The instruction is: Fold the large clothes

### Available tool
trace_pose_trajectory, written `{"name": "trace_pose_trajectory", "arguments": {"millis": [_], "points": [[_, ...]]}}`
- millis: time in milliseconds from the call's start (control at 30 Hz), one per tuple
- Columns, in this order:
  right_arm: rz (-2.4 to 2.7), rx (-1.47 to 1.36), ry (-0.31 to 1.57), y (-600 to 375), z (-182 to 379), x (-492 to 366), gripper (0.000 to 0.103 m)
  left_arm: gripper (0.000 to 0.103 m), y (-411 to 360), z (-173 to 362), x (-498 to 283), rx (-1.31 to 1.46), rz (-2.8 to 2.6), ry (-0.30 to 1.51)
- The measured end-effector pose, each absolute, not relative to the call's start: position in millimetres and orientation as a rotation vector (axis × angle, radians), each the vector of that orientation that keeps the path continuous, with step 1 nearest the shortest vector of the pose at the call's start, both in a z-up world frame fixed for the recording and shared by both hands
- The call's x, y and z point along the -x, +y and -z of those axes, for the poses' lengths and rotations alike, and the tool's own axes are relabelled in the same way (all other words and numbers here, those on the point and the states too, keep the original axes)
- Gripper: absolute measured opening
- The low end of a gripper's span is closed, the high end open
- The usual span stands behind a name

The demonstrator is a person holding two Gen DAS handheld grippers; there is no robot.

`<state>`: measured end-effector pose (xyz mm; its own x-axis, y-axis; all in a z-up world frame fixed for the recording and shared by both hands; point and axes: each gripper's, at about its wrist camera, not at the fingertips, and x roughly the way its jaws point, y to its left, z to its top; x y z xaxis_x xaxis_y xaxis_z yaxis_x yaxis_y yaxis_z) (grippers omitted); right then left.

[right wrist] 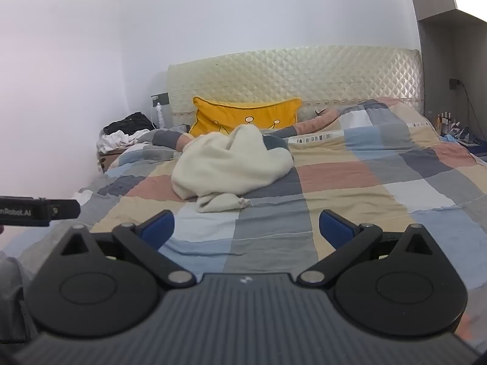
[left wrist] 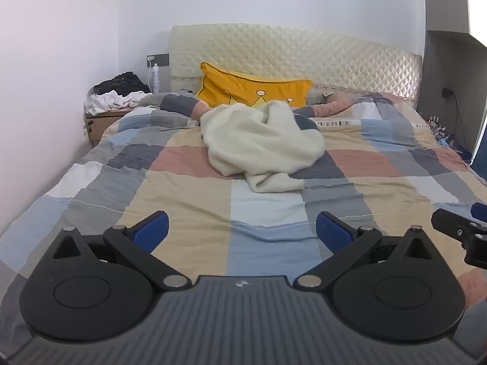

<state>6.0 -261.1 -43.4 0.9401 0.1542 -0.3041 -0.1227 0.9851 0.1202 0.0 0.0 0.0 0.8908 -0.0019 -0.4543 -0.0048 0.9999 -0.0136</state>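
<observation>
I see no real container here except a cardboard box (left wrist: pixel 99 124) standing at the far left corner of the bed, beside the wall; it carries a heap of white and black laundry (left wrist: pixel 117 92) on its top, and I cannot tell what is inside it. A white bottle (left wrist: pixel 155 77) stands just behind that heap, against the headboard (left wrist: pixel 304 57).

The thing I am after, a cream garment (left wrist: pixel 261 144), lies crumpled in a mound on the patchwork quilt (left wrist: pixel 188 194) about the middle of the bed, toward the headboard end. One limp corner of it trails out toward me. Its far edge rests against the yellow cushion (left wrist: pixel 252 89), which leans on the headboard. A rolled fold of quilt runs across behind the garment on both sides.

My left tongs (left wrist: pixel 242 231) hang above the near part of the quilt with the blue pads spread wide apart and nothing between them. My right tongs (right wrist: pixel 246 228) are likewise wide apart and empty, also well short of the garment. Each shows at the edge of the other's view, side by side.

Between the tongs and the garment I see only flat, slightly wrinkled quilt. On the far right of the bed, small bottles (right wrist: pixel 444 120) and clutter sit on a low surface.
</observation>
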Motion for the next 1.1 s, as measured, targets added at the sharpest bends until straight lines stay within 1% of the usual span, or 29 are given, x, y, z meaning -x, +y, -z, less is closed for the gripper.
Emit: {"name": "trace_pose_trajectory", "arguments": {"millis": [267,1100], "points": [[-0.143,-0.096,0.287,-259.2,43.1,-3.9,0.103,0.103,5.3,0.0,3.2,0.008,0.011,0.474],[-0.148,-0.107,0.316,-260.1,40.8,-12.8,0.103,0.103,5.6,6.6,-7.2,0.019,0.031,0.501]]}}
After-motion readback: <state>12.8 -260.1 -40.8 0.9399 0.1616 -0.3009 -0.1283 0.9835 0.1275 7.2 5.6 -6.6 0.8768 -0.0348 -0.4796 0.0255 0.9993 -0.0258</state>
